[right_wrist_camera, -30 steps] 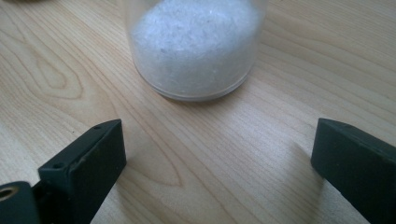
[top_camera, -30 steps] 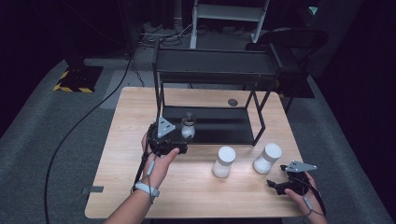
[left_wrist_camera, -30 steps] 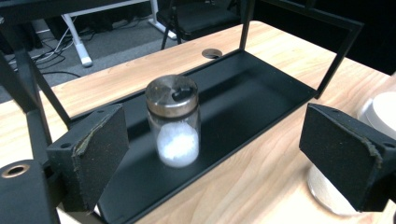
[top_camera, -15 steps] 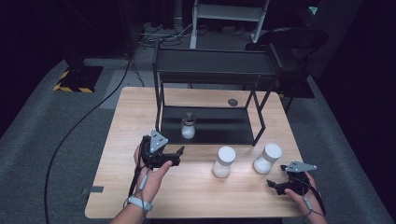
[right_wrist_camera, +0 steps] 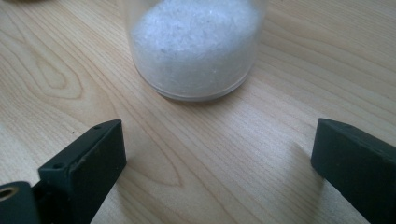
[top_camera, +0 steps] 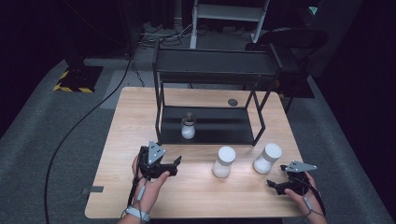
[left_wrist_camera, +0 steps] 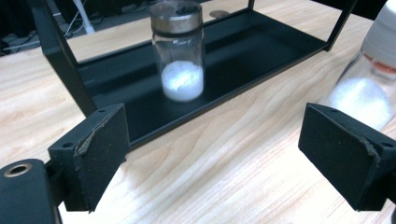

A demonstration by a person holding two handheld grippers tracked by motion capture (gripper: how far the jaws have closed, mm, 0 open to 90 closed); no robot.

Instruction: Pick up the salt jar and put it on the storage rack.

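- Two grippers are in our hands at the near edge of the wooden table (top_camera: 121,140), one on each side.
- Left gripper (top_camera: 173,164): we hold it near left of centre, jaws spread wide with nothing between them. Its own view shows bare wood between the two pads.
- Glass jar (top_camera: 188,127) with a dark metal lid stands upright on the bottom shelf of the black rack (top_camera: 212,70), towards the shelf's left end. White powder fills roughly its lower third. It sits beyond the left gripper, well apart from the jaws.
- Left gripper view: the same jar (left_wrist_camera: 178,51) is straight ahead past the shelf's near edge; a white-lidded jar (left_wrist_camera: 369,84) shows at the right edge.
- Right gripper (top_camera: 275,185): near right corner of the table, jaws wide apart and holding nothing.
- Two white-lidded jars of powder stand on the table in front of the rack: centre jar (top_camera: 223,162) and right jar (top_camera: 267,158).
- Right gripper view: the base of a powder jar (right_wrist_camera: 194,46) is just beyond the open jaws, not touching them.
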